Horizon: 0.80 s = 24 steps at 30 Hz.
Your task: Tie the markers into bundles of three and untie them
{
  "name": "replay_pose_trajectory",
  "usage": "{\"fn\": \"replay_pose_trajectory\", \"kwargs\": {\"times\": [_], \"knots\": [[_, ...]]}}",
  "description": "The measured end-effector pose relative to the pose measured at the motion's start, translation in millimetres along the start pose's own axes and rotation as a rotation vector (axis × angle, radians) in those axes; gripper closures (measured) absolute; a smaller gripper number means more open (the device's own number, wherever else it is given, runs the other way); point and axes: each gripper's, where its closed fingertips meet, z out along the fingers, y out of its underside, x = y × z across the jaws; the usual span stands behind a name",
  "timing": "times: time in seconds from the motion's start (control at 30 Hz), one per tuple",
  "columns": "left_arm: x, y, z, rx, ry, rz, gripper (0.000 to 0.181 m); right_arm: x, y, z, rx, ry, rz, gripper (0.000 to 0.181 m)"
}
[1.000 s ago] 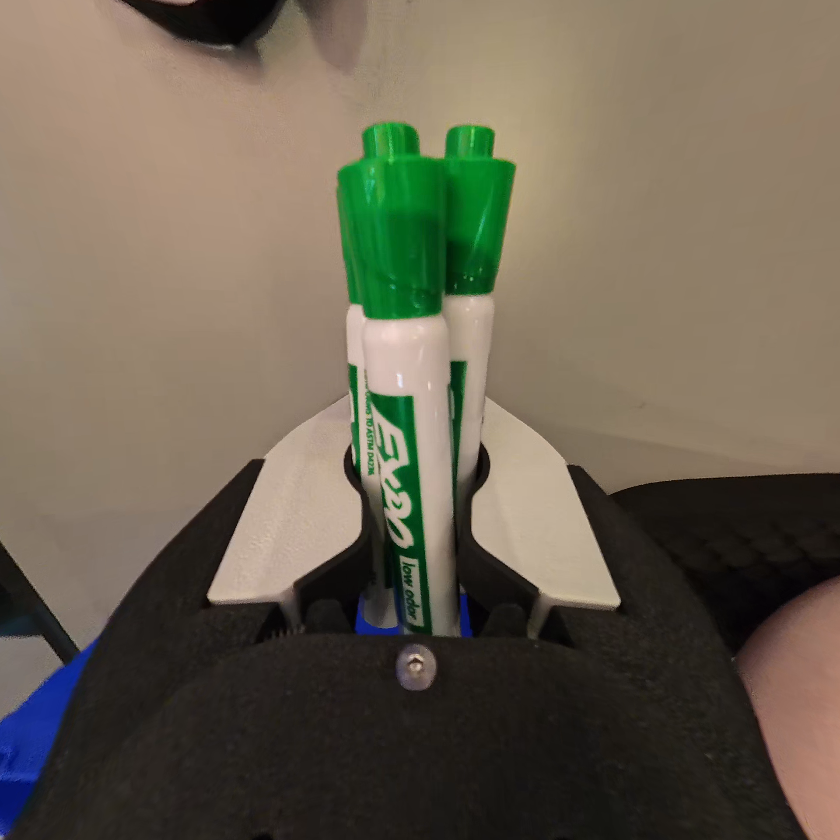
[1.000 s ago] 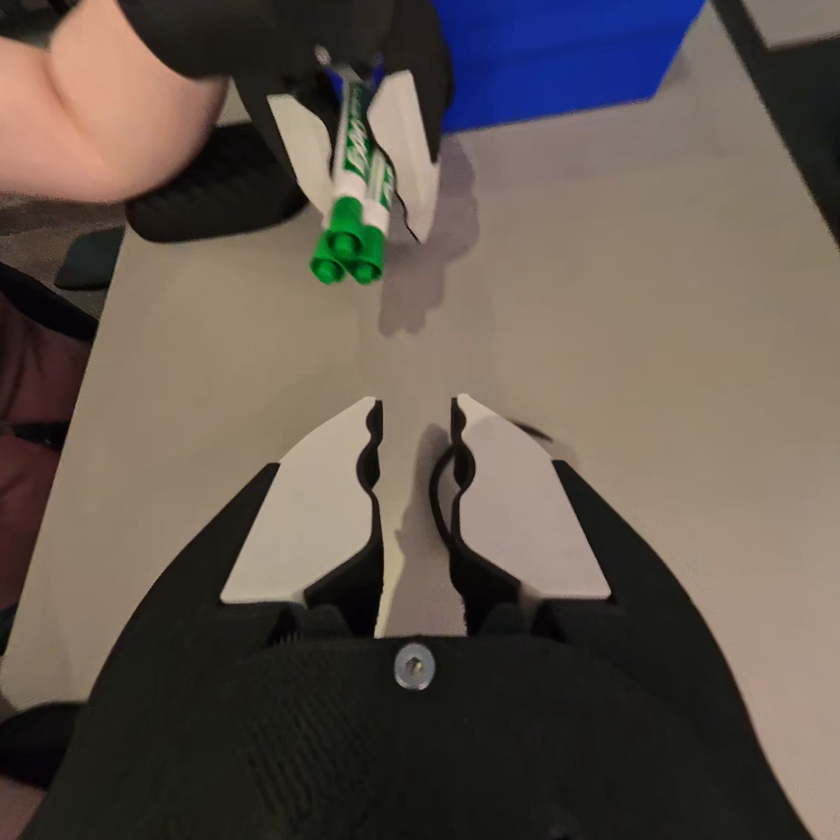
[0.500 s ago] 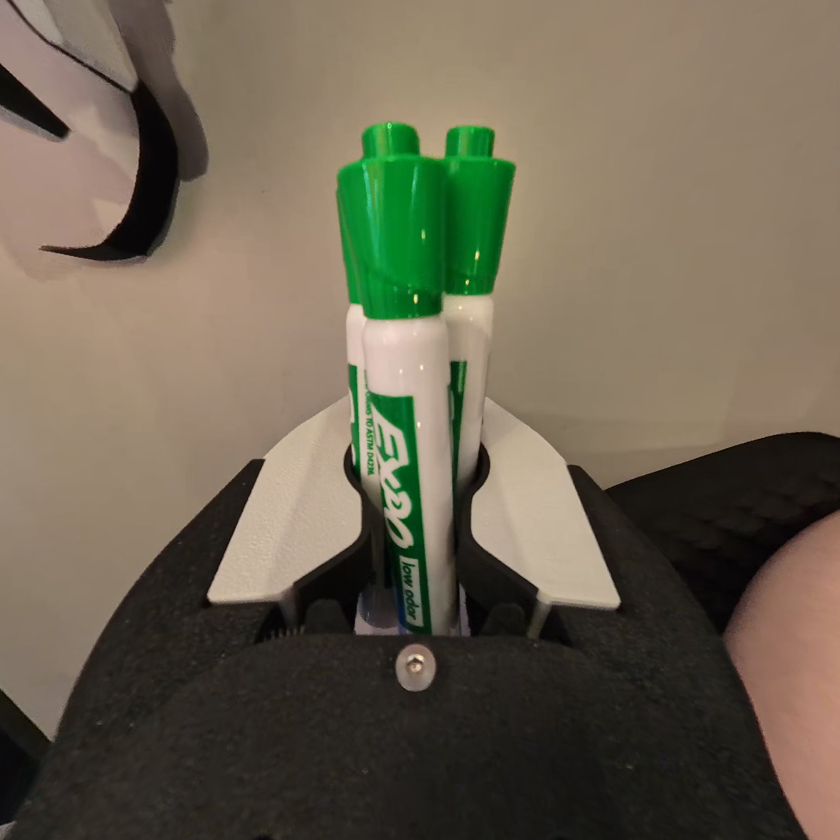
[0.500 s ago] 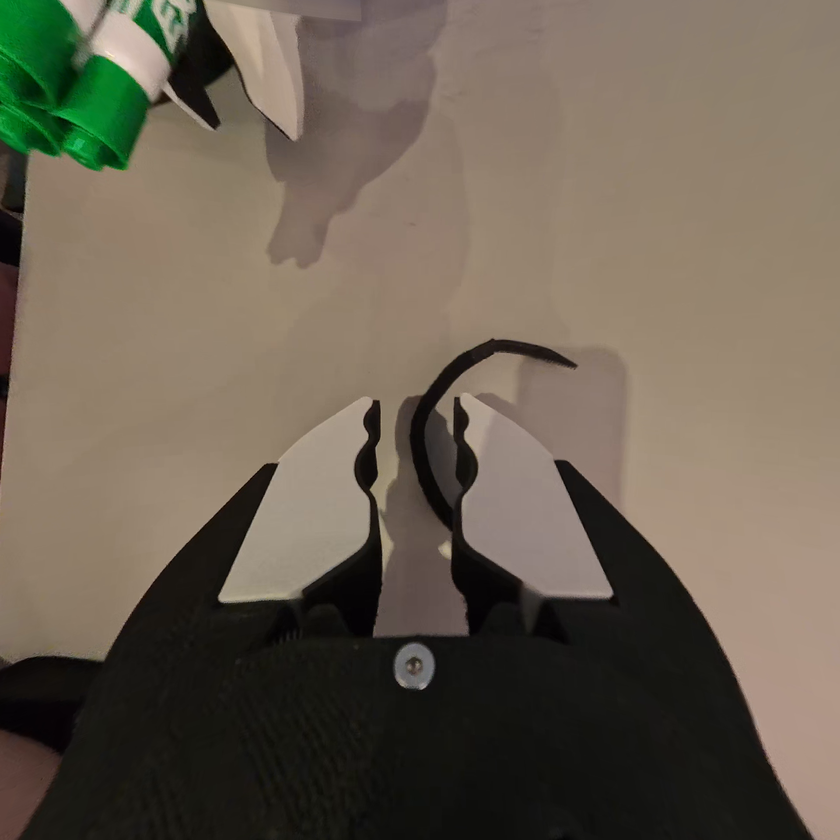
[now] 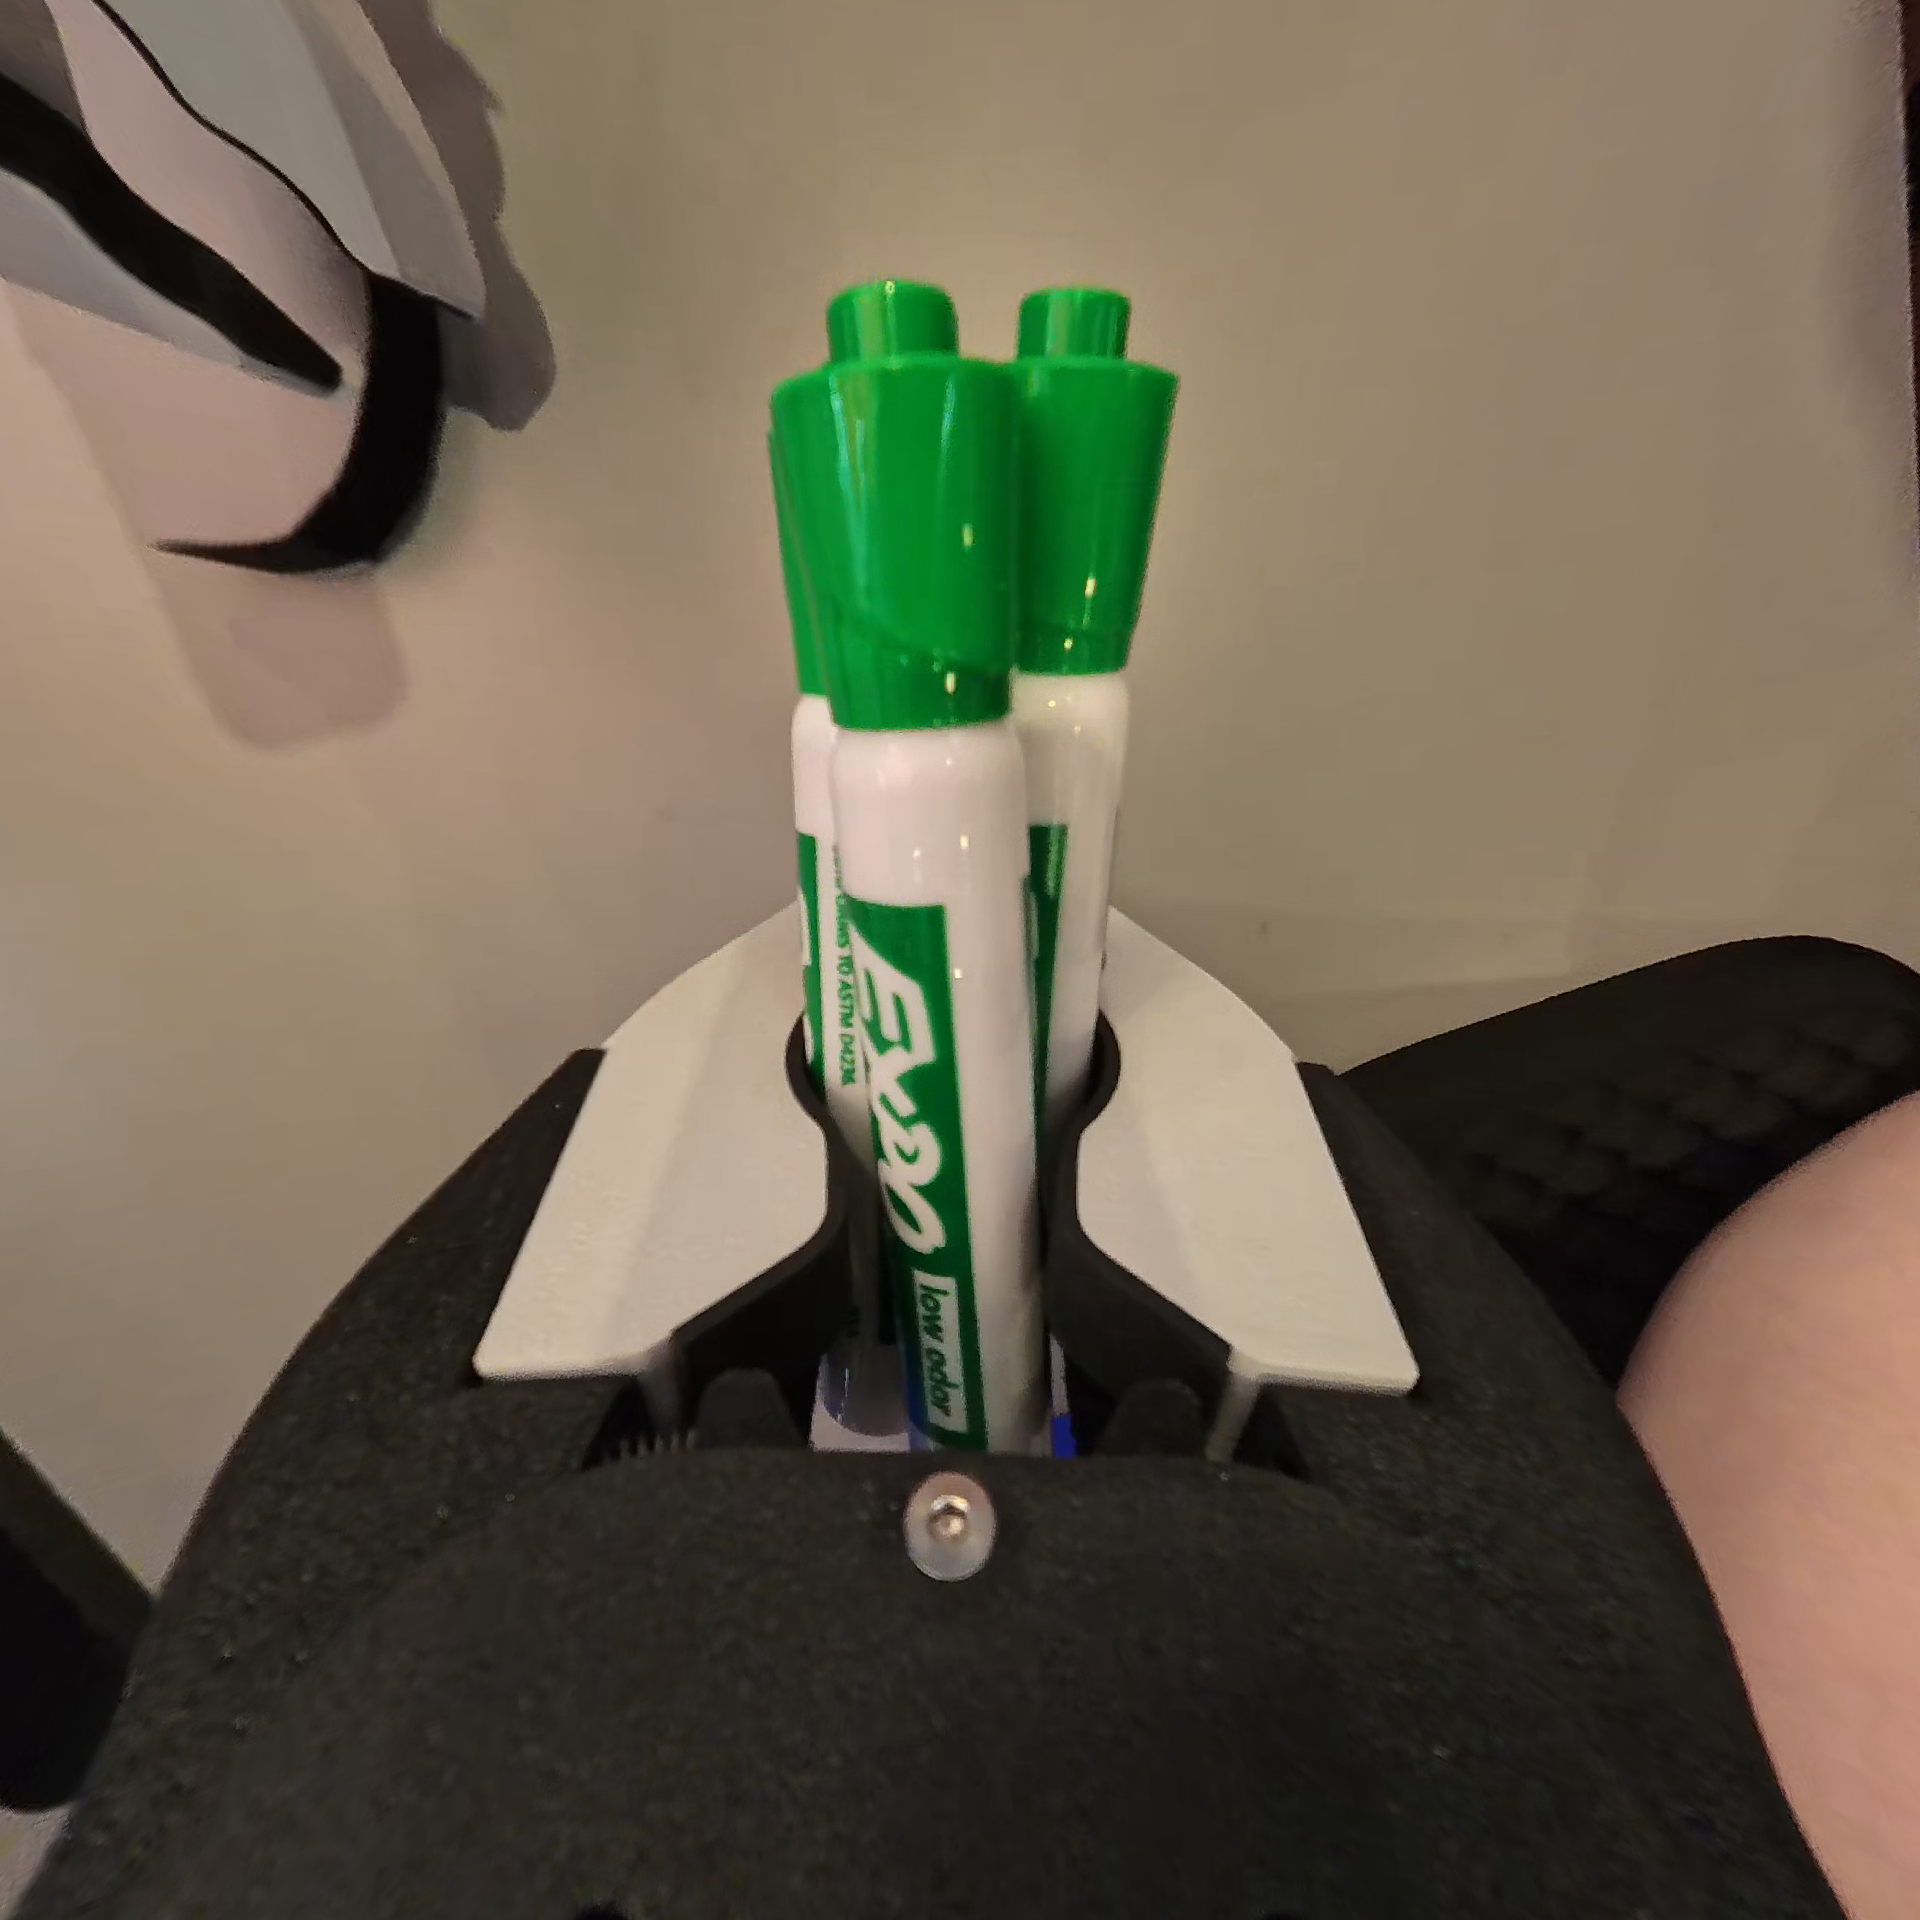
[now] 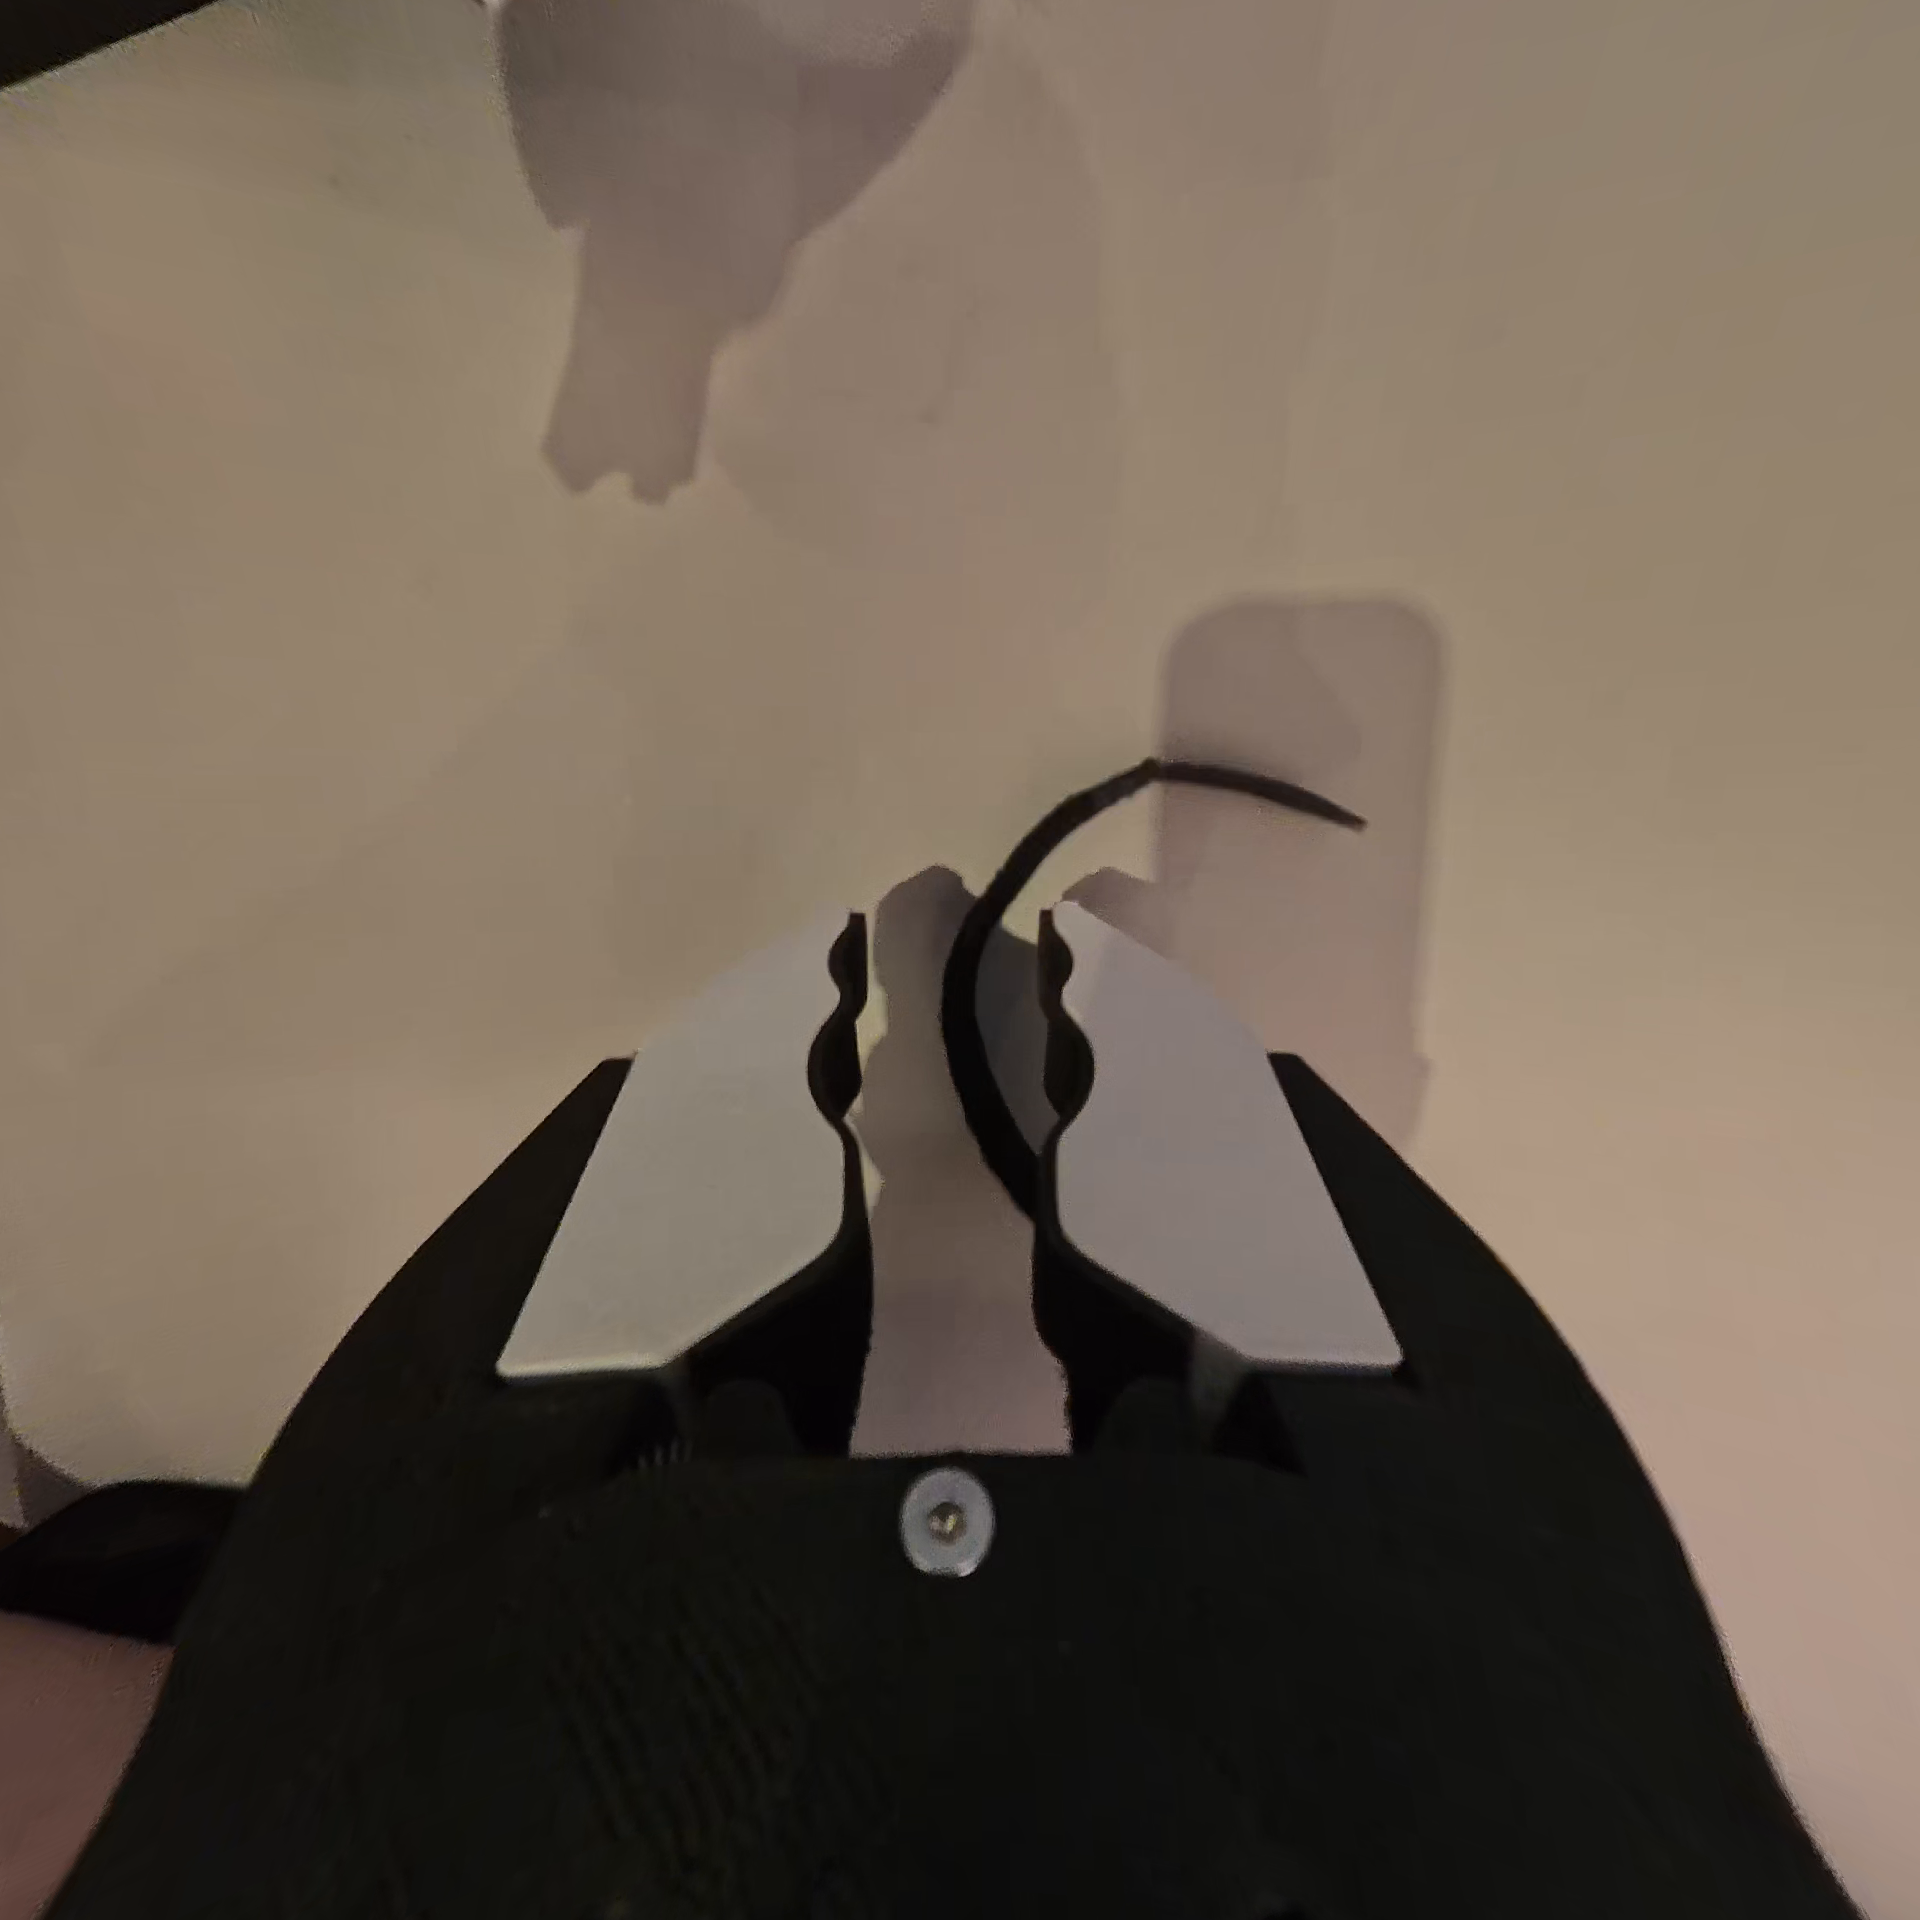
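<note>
Three green-capped white markers (image 5: pixel 925 831) stand together in my left gripper (image 5: pixel 951 925), which is shut on their barrels with the caps pointing away. My right gripper (image 6: pixel 951 914) hovers over the pale table (image 6: pixel 416 727) with its jaws a narrow gap apart. A thin black strap (image 6: pixel 966 997) curls up from the inner face of its right finger and hangs clear of the table. In the left wrist view the right gripper (image 5: pixel 208 208) shows at the upper left, close to the marker caps, with the strap (image 5: pixel 384 457) dangling from it.
A black mesh-textured surface (image 5: pixel 1558 1091) lies at the table's right edge in the left wrist view. A person's bare arm (image 5: pixel 1766 1455) is at the lower right. Shadows of both grippers fall on the table. My right fingertips sit around 15 cm from my left ones.
The right gripper, with the strap clinging to it, has moved closer to the markers and now looks straight down at the table. The left gripper still holds the three markers.
</note>
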Motion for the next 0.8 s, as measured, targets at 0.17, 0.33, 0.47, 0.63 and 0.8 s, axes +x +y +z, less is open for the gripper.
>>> {"fn": "replay_pose_trajectory", "kwargs": {"times": [0.17, 0.33, 0.47, 0.63, 0.8], "knots": [[-13, -13, -20, 0.018, -0.015, 0.050, 0.139, 4, 0, -28, 0.151, -0.034, -0.026, 0.156], [-15, -13, -22, 0.027, -0.028, 0.079, 0.139, 34, -4, -48, 0.159, 0.200, -0.249, 0.159], [-13, -4, -21, 0.024, -0.019, 0.042, 0.139, 32, -27, -29, 0.104, 0.197, -0.430, 0.161], [-7, 3, -20, 0.027, 0.002, 0.030, 0.139, 26, -31, -9, -0.092, 0.212, -0.594, 0.163], [-7, 5, -24, 0.035, 0.003, 0.016, 0.139, 29, -31, -2, -0.139, 0.257, -0.665, 0.162]]}}
